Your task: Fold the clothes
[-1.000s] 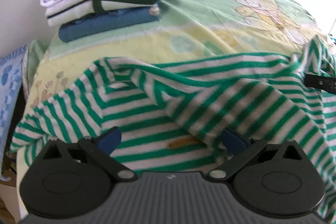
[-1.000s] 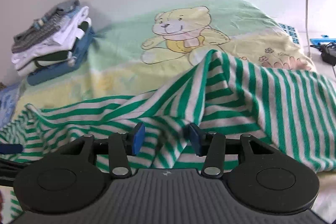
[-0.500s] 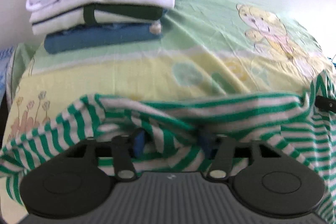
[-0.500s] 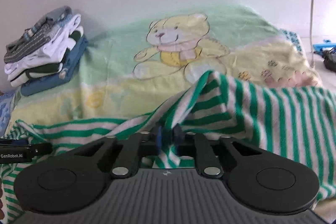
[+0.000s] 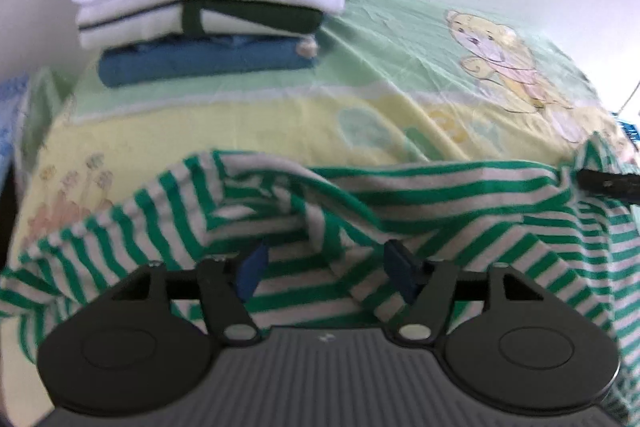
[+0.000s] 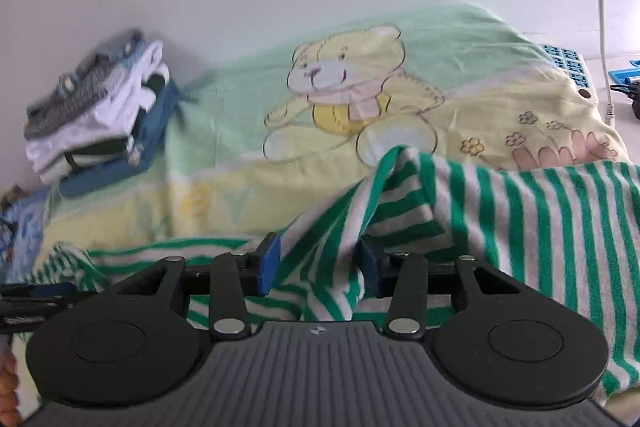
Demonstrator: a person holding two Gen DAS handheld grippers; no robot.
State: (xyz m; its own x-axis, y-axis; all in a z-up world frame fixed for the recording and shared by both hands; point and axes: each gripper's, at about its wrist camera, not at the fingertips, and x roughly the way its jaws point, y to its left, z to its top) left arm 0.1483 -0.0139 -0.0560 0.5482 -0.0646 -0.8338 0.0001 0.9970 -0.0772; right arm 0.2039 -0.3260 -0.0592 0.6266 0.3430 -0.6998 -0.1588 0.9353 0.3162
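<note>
Mid-fold on the teddy-bear blanket [image 6: 400, 75]: green-striped garment [image 5: 440, 195] rumpled across its near edge. Left gripper [image 5: 326, 267] parted, a fabric ridge loose between the pads; right gripper [image 6: 318, 263] likewise parted around a raised fold. Next, likely, closing on cloth before carrying it over. Folded stack [image 5: 208, 3] at the blanket's far left corner, well clear.

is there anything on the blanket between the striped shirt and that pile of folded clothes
Nothing visible. Between the striped shirt and the pile lies only bare blanket, with no other thing on that stretch. Both the left gripper and right gripper are open, with shirt folds between their fingers.
</note>
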